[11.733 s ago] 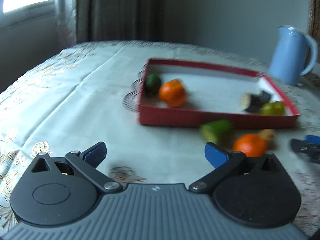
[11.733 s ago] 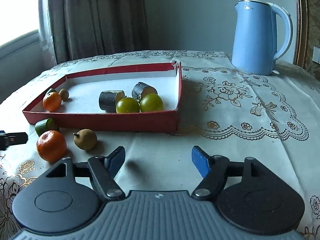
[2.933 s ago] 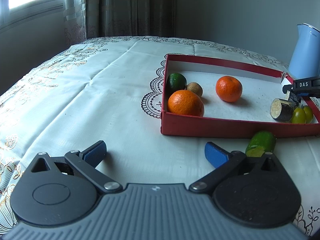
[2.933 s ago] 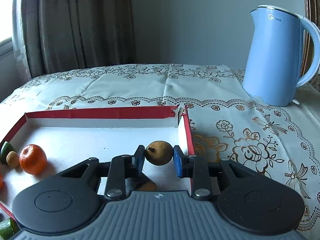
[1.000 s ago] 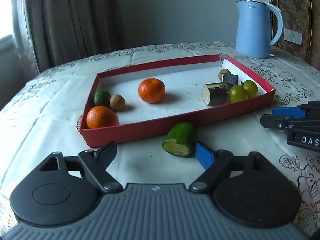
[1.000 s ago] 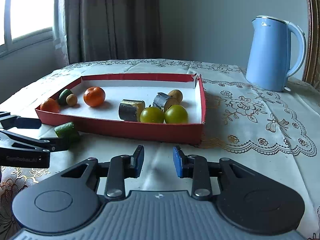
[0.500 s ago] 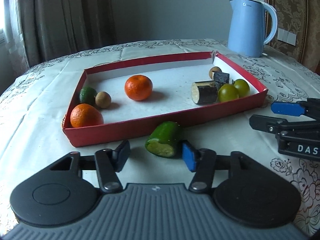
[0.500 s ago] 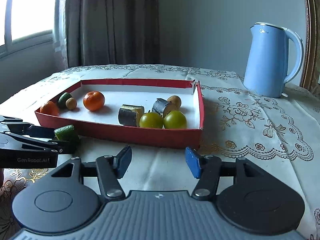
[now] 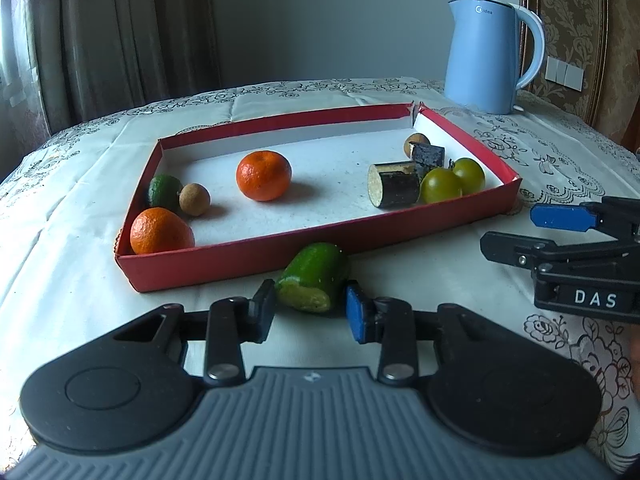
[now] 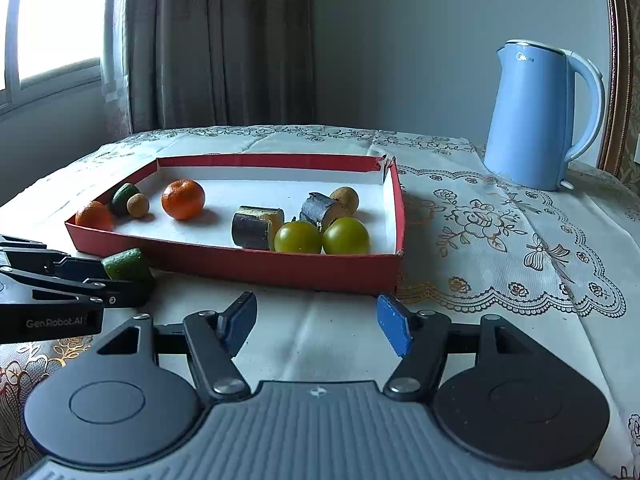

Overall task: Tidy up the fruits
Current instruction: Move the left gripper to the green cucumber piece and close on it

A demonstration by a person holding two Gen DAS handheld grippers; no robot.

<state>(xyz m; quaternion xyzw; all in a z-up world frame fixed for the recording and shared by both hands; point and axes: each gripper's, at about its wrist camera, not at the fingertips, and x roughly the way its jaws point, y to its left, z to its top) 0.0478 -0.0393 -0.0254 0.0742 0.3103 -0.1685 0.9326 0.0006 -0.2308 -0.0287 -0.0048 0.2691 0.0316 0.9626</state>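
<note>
Left gripper (image 9: 310,310) fingers half-closed; right gripper (image 10: 316,322) fingers spread wide.

Plain grey-blue wall (image 10: 400,40), brown-grey curtain (image 10: 216,40) drawn at left, bright window (image 10: 52,20) beside it giving daylight, table under white embroidered tablecloth (image 10: 500,232), light blue kettle (image 10: 540,116) at far right, patterned chair back (image 9: 580,28), wall switches (image 9: 564,74).
</note>
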